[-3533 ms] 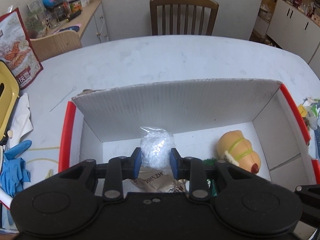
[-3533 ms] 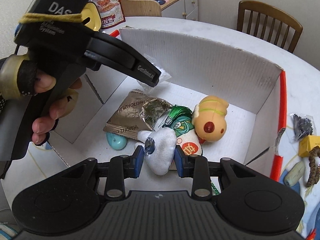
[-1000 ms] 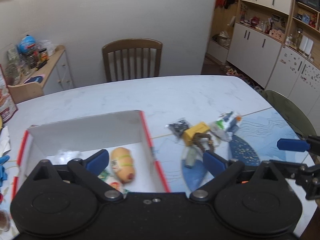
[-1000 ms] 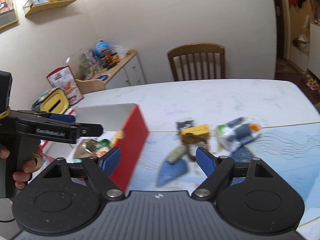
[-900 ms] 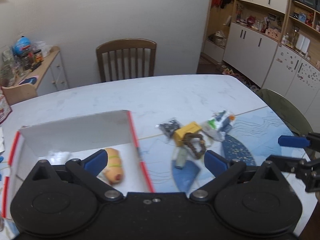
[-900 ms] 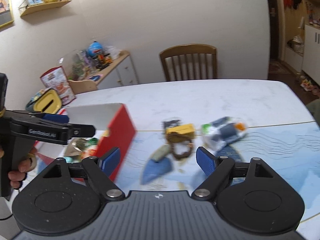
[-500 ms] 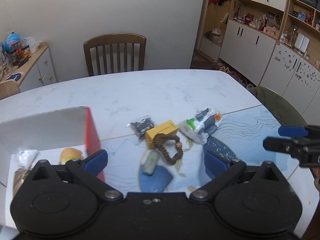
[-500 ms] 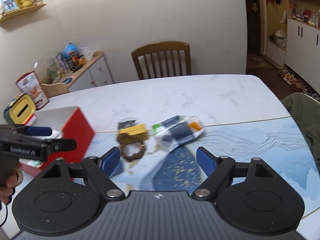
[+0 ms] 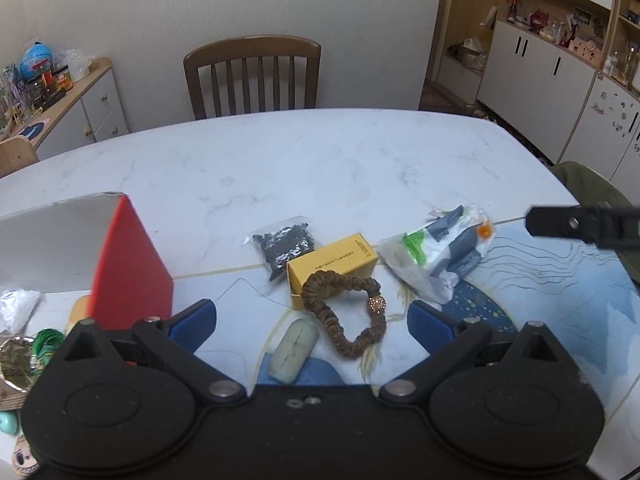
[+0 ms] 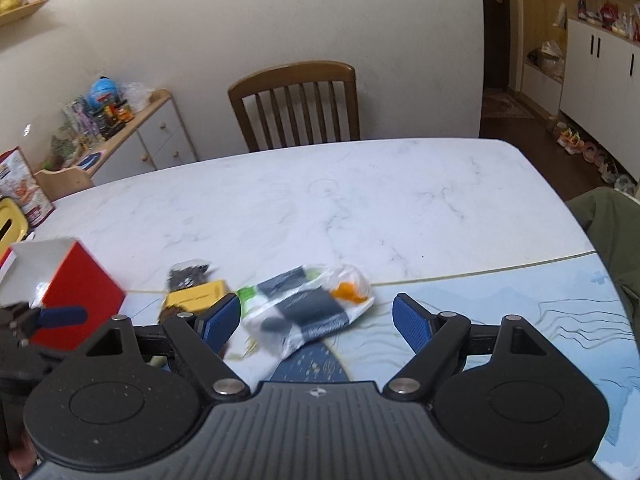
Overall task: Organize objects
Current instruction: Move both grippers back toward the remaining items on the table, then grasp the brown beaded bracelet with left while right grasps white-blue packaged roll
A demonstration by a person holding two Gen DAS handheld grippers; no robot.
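Loose items lie on the table beside a red-and-white cardboard box [image 9: 128, 272]. A brown scrunchie [image 9: 344, 312] rests against a yellow carton [image 9: 332, 264], with a pale green bar [image 9: 292, 350] below and a small bag of dark bits [image 9: 286, 242] behind. A white plastic bag [image 9: 436, 254] lies to the right. My left gripper [image 9: 312, 326] hovers open over the scrunchie and bar, holding nothing. My right gripper [image 10: 318, 322] is open above the plastic bag [image 10: 308, 308], also holding nothing. The box holds a clear bag [image 9: 16, 308] and other items.
A wooden chair [image 9: 252, 76] stands at the table's far side. A cluttered sideboard [image 9: 60, 96] is at the back left, white cabinets [image 9: 560, 80] at the right. An olive-green chair back [image 10: 604, 232] sits at the right edge. The marble tabletop [image 10: 340, 196] stretches behind the items.
Both grippers let go of their items in the box, opened, and swung right from the box to the loose pile on the blue mat.
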